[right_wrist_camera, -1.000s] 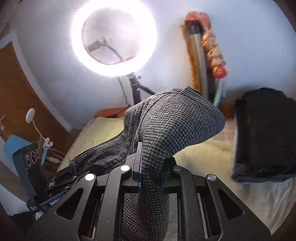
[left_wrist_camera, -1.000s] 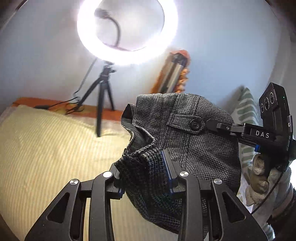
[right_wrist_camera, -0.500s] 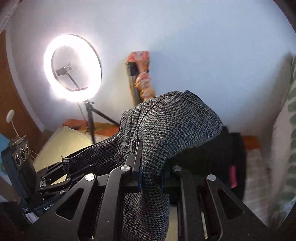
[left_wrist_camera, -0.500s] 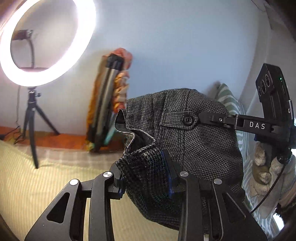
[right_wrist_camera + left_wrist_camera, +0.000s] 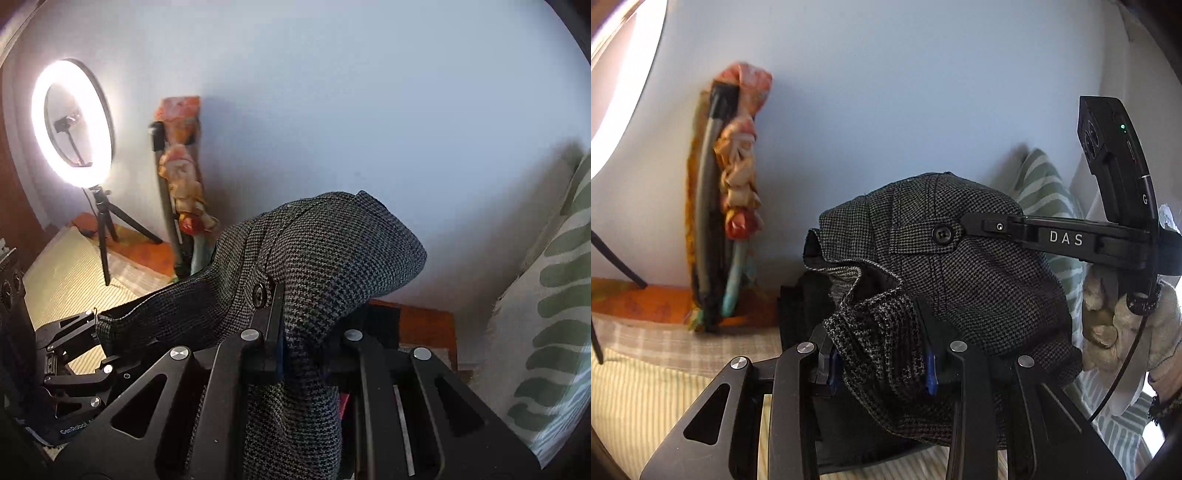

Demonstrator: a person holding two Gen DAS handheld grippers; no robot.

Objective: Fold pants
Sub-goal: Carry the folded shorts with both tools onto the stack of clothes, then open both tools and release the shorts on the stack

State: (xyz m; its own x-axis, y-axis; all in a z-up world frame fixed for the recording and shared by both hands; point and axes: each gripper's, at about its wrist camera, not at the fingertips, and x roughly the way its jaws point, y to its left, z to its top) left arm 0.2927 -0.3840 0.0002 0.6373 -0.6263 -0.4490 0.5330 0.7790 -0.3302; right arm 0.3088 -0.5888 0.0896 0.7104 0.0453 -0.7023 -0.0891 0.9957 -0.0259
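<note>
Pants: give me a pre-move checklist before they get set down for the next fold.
1. Left gripper shut on the pants: ok.
2. Right gripper shut on the pants: ok.
3. Fabric bunched between the two grips, not spread flat: not ok.
4. Button side facing the left camera: ok.
5. Landing spot on the striped bedding: dark folded clothing lies behind the pants; cannot tell.
6. Hanging legs untangled: cannot tell, out of view.

Pants (image 5: pixel 325 266) hide right claw (image 5: pixel 303 354) fingertips; ring light (image 5: pixel 613 92) cut off by edge.
</note>
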